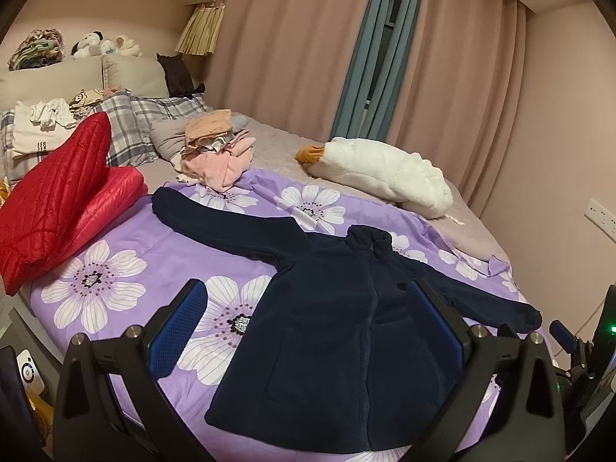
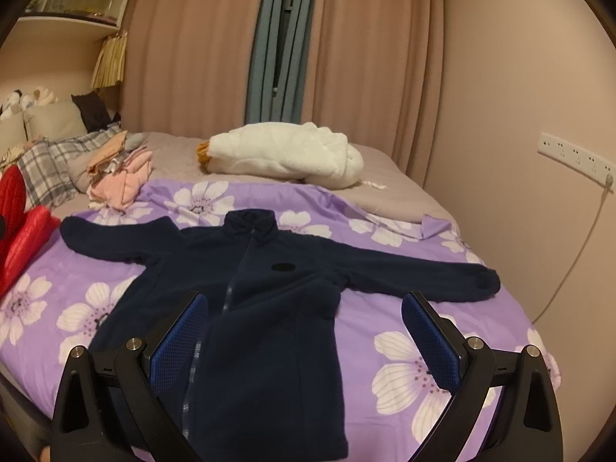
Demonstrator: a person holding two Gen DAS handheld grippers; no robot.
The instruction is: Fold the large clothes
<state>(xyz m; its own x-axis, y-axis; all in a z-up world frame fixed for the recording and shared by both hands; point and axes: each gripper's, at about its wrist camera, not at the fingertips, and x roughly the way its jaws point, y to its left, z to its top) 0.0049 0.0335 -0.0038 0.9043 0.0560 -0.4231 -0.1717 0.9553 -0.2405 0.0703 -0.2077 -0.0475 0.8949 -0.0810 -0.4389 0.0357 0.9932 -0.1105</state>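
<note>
lying flat: navy fleece jacket [image 1: 338,331] on floral sheet [image 1: 127,246] | both jaws released, holding nothing

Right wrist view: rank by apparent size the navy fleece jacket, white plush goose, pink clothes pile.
1. Navy fleece jacket, largest, though nearest the camera.
2. White plush goose.
3. Pink clothes pile, smallest; both lie farther back, so apparent size only.

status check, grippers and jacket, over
Left gripper open, right gripper open, both empty. Dark navy fleece zip jacket flat on purple floral bedsheet, sleeves spread, unfolded. Red quilted jacket alongside, not overlapping.
</note>
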